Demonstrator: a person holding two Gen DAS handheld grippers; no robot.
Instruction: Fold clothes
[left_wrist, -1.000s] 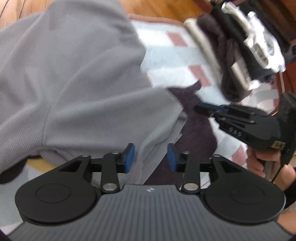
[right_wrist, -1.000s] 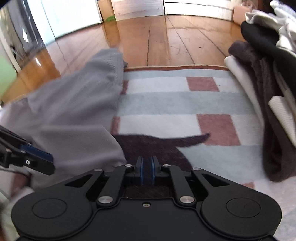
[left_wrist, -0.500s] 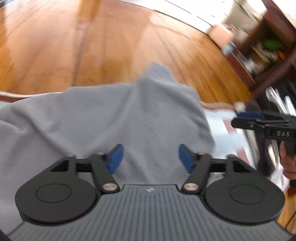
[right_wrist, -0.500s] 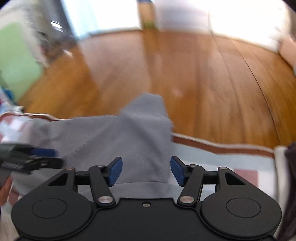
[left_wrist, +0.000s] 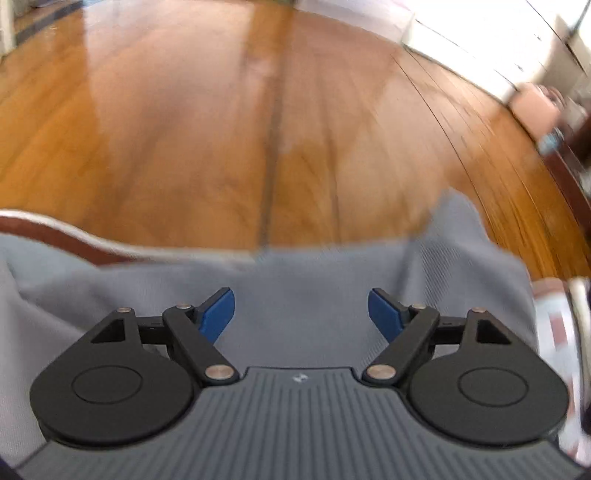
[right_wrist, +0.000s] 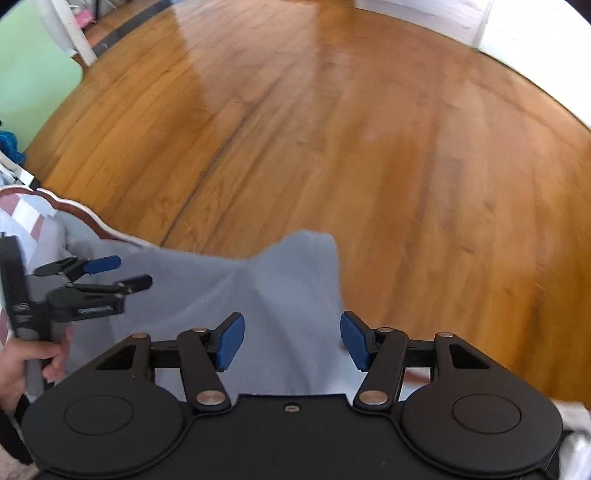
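Shirt (left_wrist: 303, 295) below both tools, left (left_wrist: 301, 314) and right (right_wrist: 291, 341), unheld.

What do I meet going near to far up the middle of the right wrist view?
right gripper, open → grey garment → wooden floor → white wall base

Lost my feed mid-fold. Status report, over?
Left gripper open, jaws just widened, empty. Right gripper open, empty. Grey garment lies loose on the rug, one point overhanging the wood floor. Nothing in the way.
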